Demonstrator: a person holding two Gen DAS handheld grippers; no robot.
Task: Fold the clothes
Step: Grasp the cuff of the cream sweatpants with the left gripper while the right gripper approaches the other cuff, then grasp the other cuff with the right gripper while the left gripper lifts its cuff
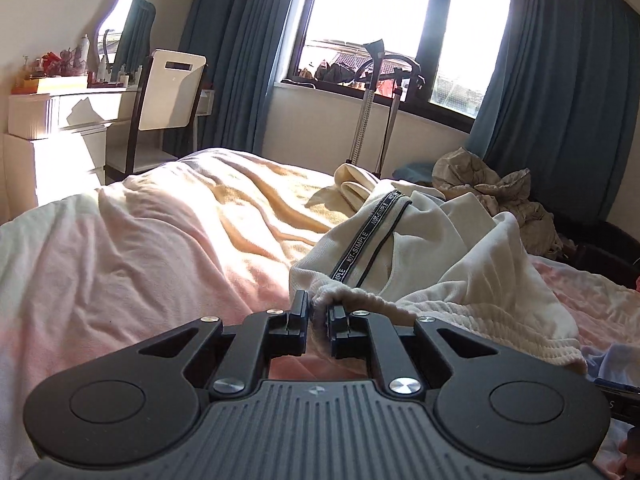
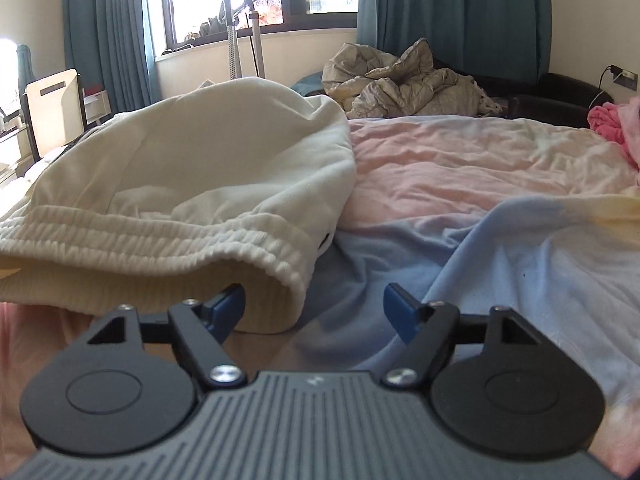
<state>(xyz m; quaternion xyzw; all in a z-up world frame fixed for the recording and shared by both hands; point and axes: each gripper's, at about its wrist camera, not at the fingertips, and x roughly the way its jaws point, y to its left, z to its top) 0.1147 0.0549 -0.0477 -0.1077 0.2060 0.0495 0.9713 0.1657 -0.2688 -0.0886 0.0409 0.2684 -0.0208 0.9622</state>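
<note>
While the left tool (image 1: 318, 314) clamps white trousers (image 1: 420, 240), right tool (image 2: 314, 308) apart, pastel bedspread (image 2: 480, 168), blue curtains (image 2: 440, 8).

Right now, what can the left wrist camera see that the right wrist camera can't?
Only the left wrist view shows the dressing table with its mirror, the lettered stripe on the cream trousers, and the left gripper shut on their waistband.

Only the right wrist view shows the pink cloth, the wall socket, and the right gripper open around the waistband corner.

Both show the trousers, bed cover, window, blue curtains, chair and crumpled beige quilt.
</note>
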